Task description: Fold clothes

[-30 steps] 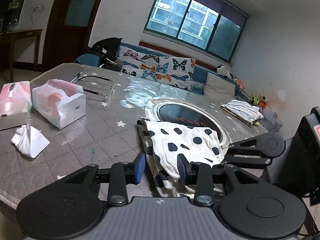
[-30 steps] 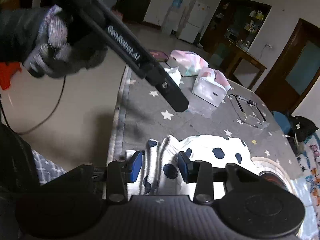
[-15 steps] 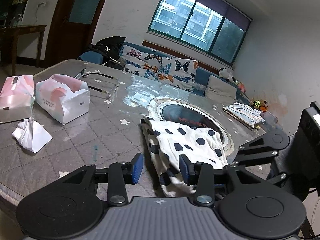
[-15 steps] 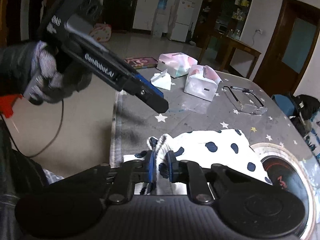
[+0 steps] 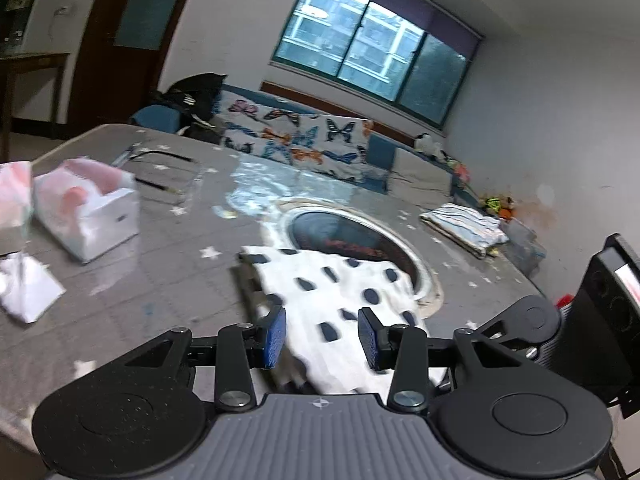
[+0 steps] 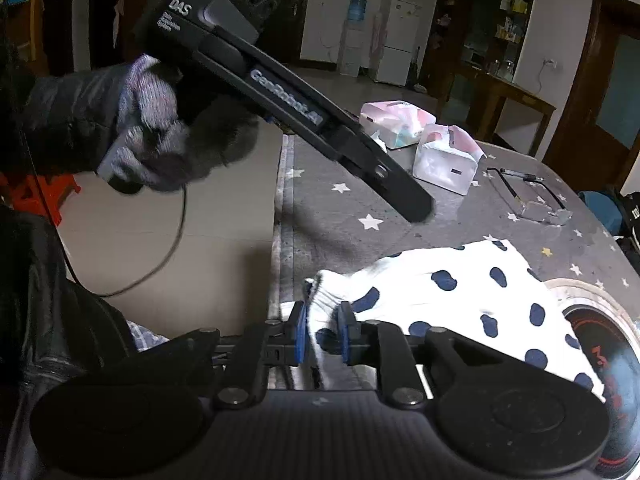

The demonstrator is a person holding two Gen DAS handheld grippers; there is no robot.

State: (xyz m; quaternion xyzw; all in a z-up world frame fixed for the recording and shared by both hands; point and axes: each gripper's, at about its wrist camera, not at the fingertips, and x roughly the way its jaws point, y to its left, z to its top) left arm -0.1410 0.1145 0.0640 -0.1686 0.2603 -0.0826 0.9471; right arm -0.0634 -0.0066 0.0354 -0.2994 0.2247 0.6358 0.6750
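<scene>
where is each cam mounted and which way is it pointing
Left wrist: sits on the left gripper, jaws open, facing across the table toward sofa and window; only its own fingers show.
Right wrist: sits on the right gripper, shut on the polka-dot garment, facing the room's doorway side; the gloved left hand holding the other gripper shows.
Shared: the garment, tissue packs and table.

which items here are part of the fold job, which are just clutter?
Job: polka-dot garment; right gripper, clamped on its near edge; left gripper, open above it; folded striped garment.

Clutter: tissue packs, crumpled tissue, glasses, pen.
</scene>
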